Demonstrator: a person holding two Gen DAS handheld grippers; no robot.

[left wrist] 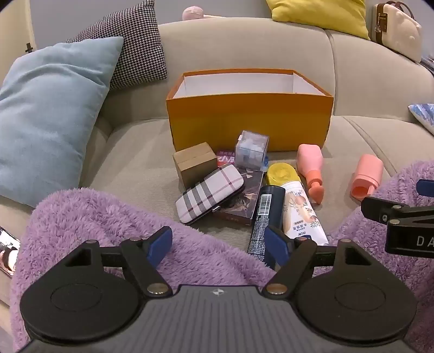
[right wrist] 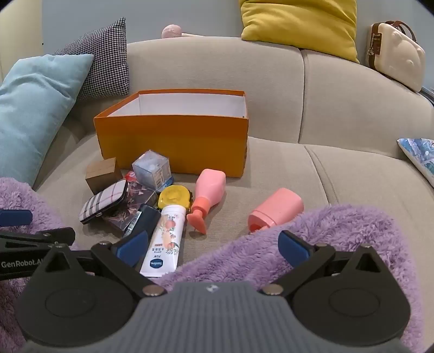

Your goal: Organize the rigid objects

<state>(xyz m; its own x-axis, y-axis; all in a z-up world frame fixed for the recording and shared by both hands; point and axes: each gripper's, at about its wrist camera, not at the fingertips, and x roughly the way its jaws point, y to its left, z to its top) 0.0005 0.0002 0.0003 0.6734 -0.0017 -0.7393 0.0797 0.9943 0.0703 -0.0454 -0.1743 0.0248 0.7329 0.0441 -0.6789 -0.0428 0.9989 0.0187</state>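
An open orange box (left wrist: 249,125) (right wrist: 173,141) with a white inside stands on the beige sofa seat. In front of it lies a heap: a brown cardboard cube (left wrist: 194,163) (right wrist: 101,173), a clear plastic cube (left wrist: 251,150) (right wrist: 152,168), a plaid case (left wrist: 208,194) (right wrist: 104,201), a dark tube (left wrist: 264,217), a white tube with a yellow cap (left wrist: 298,209) (right wrist: 166,233), a pink bottle (left wrist: 312,168) (right wrist: 208,195) and a pink cup on its side (left wrist: 366,176) (right wrist: 276,210). My left gripper (left wrist: 219,244) and right gripper (right wrist: 214,244) hover open over purple fluffy fabric, holding nothing.
Purple fluffy fabric (left wrist: 108,225) (right wrist: 339,244) covers the near edge. A light blue cushion (left wrist: 51,114), a houndstooth cushion (left wrist: 130,46) and a yellow cushion (right wrist: 298,24) lean on the sofa. A cream hard case (right wrist: 396,59) sits at the back right.
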